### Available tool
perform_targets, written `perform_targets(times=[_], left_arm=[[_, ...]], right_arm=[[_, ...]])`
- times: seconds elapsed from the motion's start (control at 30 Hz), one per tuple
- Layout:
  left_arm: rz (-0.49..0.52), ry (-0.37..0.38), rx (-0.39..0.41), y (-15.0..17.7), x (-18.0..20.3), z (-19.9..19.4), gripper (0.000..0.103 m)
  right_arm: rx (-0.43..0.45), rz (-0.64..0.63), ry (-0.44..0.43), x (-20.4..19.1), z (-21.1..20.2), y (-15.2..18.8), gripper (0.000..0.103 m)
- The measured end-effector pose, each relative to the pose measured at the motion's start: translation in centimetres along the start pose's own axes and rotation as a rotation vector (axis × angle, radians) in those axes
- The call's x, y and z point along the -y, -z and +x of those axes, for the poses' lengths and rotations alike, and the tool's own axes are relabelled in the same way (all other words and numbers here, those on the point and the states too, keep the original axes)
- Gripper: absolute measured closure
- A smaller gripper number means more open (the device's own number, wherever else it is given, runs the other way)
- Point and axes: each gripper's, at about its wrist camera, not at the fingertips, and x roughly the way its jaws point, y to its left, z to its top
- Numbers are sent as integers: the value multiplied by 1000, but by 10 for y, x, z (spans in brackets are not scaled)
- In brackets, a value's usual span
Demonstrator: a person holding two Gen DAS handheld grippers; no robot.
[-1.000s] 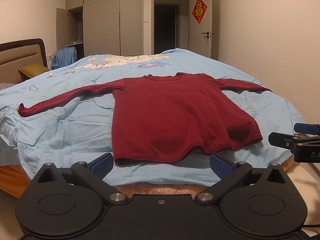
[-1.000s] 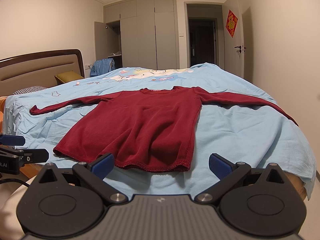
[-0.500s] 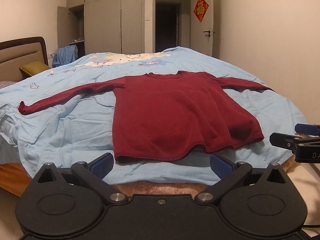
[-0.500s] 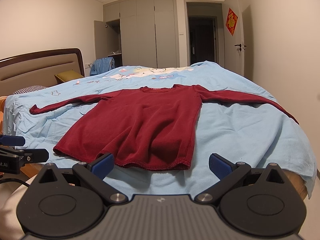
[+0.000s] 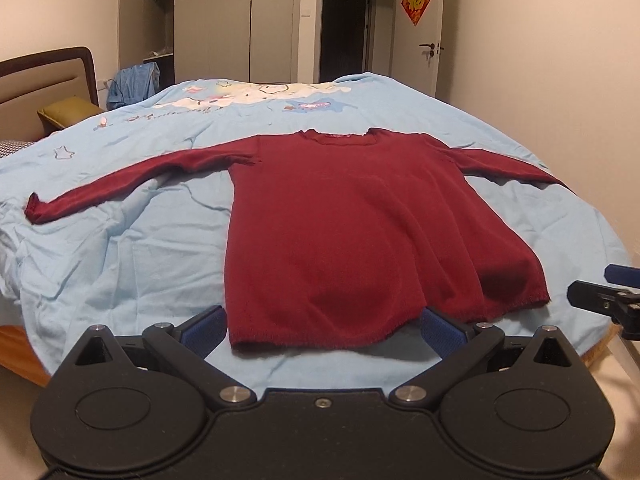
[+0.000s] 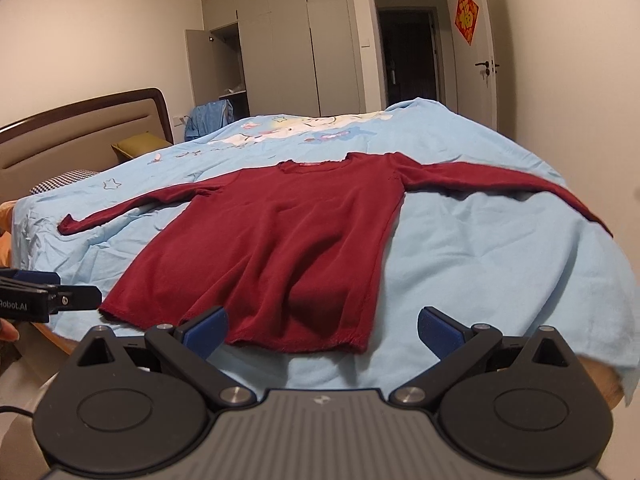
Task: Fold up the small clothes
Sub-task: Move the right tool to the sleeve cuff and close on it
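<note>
Left wrist view is showing one dark red long-sleeved top [image 5: 344, 232] lying flat on the light blue bedspread [image 5: 120, 256], filling the centre of the frame, hem toward the bottom and neckline toward the top. The left hand-held gripper [image 5: 322, 326] is sitting at the bottom centre with its blue pads spread wide, pinching nothing, directly below the left half of the hem. Right wrist view is showing the right hand-held gripper [image 6: 322, 326] likewise spread and empty, with the hem's right corner lying between its pads in the picture and just above them. The garment's long axis is running from hem to collar, straight away from both tools; its two sleeves are stretching across that axis, one toward the left edge of the frame, one toward the right. Each tool is judged about equally near its own hem corner, neither touching cloth. Count: one top, two sleeves, two grippers, one bed, one olive pillow [image 5: 68, 114] at upper left. No fold is judged begun.
</note>
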Motion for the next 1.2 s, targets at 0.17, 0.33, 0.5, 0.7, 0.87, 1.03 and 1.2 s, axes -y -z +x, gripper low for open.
perform_targets(times=[0.17,0.33,0.5,0.7,0.87,1.03,1.2], left_arm=[[25,2,13,-28,3,24,1],[36,-5,3,-52,6,58,1],[26,3,-24,-72,8,98,1],[15,13,-27,-93,15,142,1],[19,20,13,-110,25,176,1],[13,23,49,-118,35,214,1],[-17,14,56,-111,32,244,1]], right_arm=[[9,16,23,14,17,-24,0],[7,43,59,31,41,-39,0],[-2,71,105,49,69,-43,0],[20,138,152,82,94,-46,0],[107,194,203,111,104,-54,0],[117,216,233,136,114,-61,0],[111,293,265,169,123,-64,0]])
